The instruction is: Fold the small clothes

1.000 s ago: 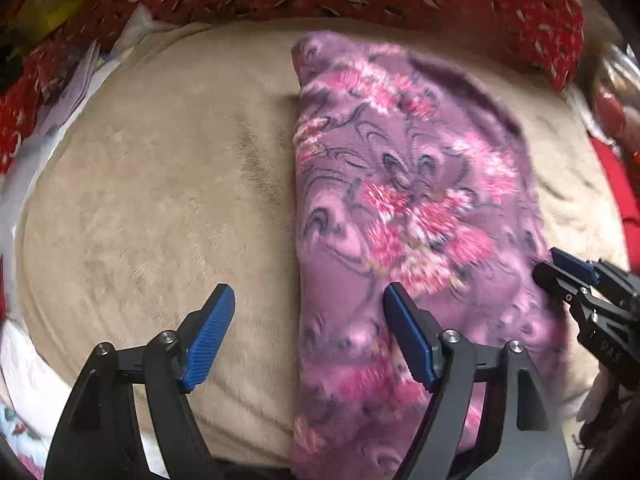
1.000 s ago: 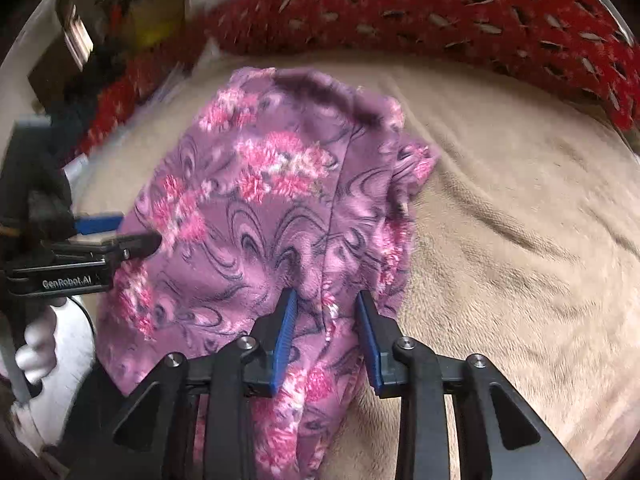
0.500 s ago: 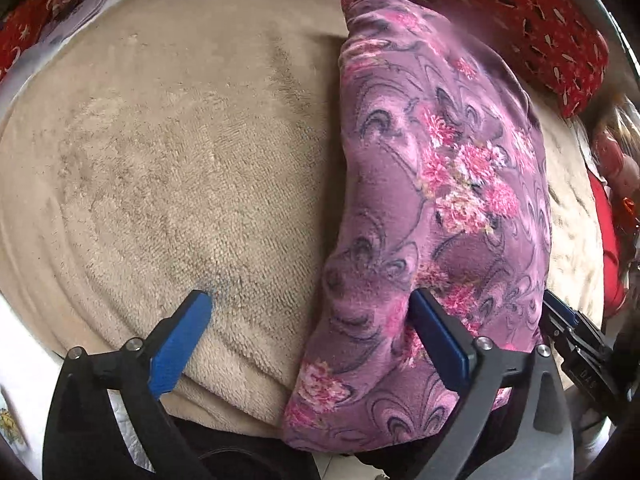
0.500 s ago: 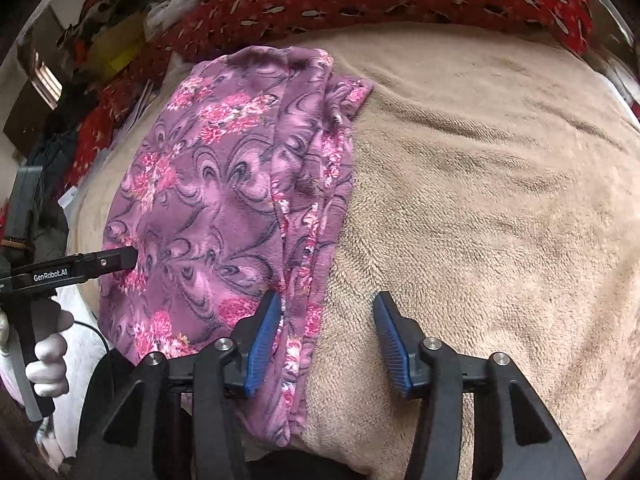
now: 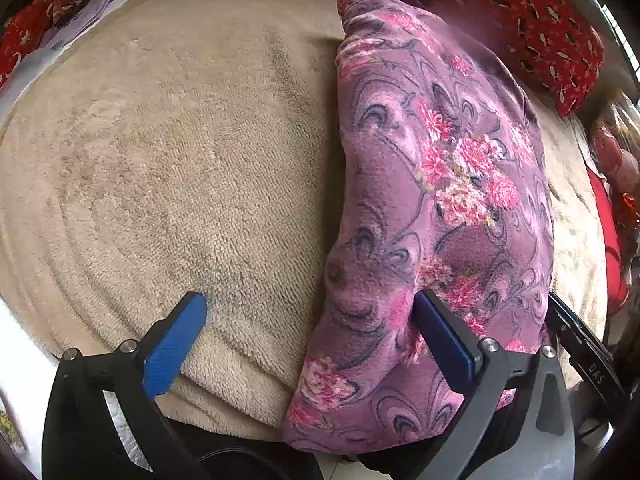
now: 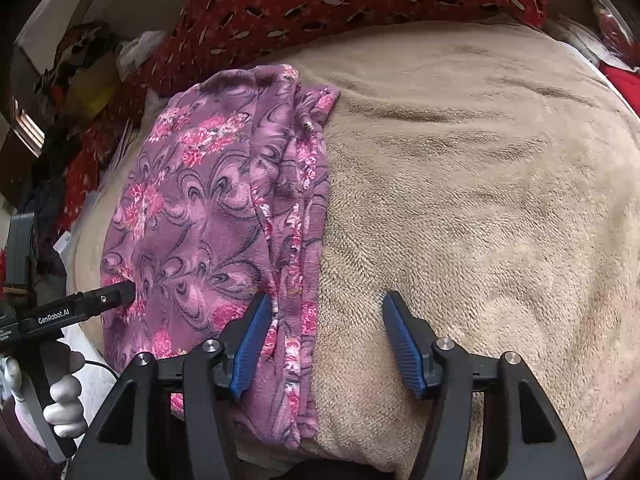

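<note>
Both tongs let go, purple floral garment down on the beige blanket.

The garment (image 5: 440, 184) lies folded lengthwise, reaching the blanket's (image 5: 180, 168) near edge. Left tongs (image 5: 310, 338) gape wide; right tongs (image 6: 326, 344), just been opening, straddle its layered edge, pads clear.

The left gripper (image 5: 310, 332) spreads wide over the folded purple floral garment (image 5: 440, 200) (on beige towel (image 5: 160, 160)).

garment (image 5: 440, 184) | purple fleece with pink flowers and dark swirls | folded lengthwise into a long narrow strip, layered open edges along one long side | lies flat on beige plush blanket (image 5: 180, 160) | near end overhangs blanket's front edge
</note>
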{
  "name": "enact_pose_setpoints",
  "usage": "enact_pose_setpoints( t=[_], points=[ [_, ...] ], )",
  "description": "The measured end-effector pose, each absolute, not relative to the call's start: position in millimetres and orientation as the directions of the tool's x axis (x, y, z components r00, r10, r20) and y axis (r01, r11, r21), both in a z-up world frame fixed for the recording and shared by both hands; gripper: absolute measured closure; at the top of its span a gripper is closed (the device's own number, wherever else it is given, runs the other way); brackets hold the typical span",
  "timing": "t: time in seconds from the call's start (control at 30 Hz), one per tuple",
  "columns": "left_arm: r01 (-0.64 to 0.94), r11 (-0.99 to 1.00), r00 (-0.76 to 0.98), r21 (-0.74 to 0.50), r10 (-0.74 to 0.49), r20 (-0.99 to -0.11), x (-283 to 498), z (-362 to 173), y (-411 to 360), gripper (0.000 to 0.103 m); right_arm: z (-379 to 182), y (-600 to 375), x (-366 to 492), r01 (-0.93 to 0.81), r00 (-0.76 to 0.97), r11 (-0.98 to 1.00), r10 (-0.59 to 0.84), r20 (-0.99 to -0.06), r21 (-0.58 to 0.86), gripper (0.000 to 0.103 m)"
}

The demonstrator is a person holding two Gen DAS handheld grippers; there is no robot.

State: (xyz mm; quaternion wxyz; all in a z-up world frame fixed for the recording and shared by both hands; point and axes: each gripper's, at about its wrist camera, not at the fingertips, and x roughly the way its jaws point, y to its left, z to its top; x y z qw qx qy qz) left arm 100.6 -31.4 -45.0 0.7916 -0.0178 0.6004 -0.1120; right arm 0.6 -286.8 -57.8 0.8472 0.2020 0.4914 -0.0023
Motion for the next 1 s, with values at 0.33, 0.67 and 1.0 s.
enact_pose_setpoints(
  t=[0.33,0.67,1.0],
  points=[
    [0.152,0.961,0.314,-0.233,-0.27,-0.91,151,-1,-25,0.0,-9,-301,52,0.197,0.589,0.913,0.182,-0.787,0.358,0.041],
    [0.207,0.968,0.344,-0.144,-0.21,-0.915,244,4,-86,0.0,-22,-296,170,0.17,0.544,0.858,0.328,-0.772,0.484,0.096],
    [0.089,0.961,0.21,-0.264,-0.277,-0.938,279,-30,-61,0.003,-29,-307,167,0.175,0.558,0.892,0.259,-0.789,0.416,0.08]
  ],
)
